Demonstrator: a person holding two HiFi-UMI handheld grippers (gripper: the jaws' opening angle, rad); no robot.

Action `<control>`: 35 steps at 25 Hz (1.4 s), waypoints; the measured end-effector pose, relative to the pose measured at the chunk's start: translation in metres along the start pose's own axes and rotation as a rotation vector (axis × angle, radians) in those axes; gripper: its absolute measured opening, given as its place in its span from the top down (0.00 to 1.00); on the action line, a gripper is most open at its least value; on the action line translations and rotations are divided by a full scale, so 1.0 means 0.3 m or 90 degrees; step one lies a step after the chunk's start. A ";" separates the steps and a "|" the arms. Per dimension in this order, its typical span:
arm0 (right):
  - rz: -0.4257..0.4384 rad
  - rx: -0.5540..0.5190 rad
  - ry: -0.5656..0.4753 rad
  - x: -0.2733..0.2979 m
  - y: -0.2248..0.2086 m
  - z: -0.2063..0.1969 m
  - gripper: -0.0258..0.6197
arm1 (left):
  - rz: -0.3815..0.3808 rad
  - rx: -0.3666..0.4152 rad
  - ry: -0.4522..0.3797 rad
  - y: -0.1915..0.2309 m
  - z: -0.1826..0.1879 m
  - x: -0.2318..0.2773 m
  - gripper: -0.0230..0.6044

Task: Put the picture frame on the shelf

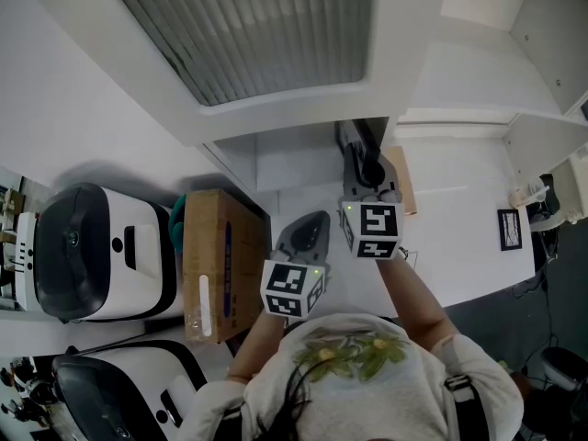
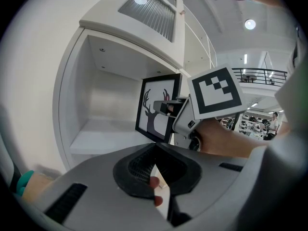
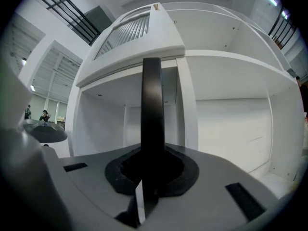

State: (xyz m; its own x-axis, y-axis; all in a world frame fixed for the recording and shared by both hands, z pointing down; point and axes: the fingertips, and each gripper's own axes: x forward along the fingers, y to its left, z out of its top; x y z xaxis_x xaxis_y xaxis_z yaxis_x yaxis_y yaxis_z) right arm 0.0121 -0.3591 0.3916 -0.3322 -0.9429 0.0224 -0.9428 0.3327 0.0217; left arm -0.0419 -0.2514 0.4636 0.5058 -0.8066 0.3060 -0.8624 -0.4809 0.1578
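Left tool (image 1: 312,223): centre of head view, slightly below middle, jaws meeting at tips, angled a little downward, marker cube at rear, toward torso. Left forearm (image 1: 250,347): bent, running down to lower centre of frame. Right tool (image 1: 360,150): higher in frame, just right of left tool, reaching further out, held level, jaws clamped on thin edge of picture frame (image 3: 152,114), which stands upright between pads. Right hand (image 2: 226,141): wrapped round tool body behind marker cube. Right forearm (image 1: 415,288): stretched up from lower right. Tools side by side, not touching.
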 end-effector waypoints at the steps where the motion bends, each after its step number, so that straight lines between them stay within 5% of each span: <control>1: 0.004 0.002 -0.001 -0.003 0.003 0.004 0.90 | 0.000 0.000 0.000 0.000 -0.001 0.000 0.92; 35: -0.001 -0.012 0.012 -0.112 0.003 -0.013 0.90 | -0.004 0.009 -0.009 -0.039 0.004 -0.043 0.92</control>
State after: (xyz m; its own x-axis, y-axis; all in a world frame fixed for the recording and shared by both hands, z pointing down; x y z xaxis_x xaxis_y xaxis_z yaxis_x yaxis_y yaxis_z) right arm 0.0225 -0.3268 0.3946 -0.3299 -0.9431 0.0405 -0.9426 0.3315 0.0406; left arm -0.0383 -0.2358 0.4567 0.5119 -0.8080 0.2916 -0.8587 -0.4912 0.1463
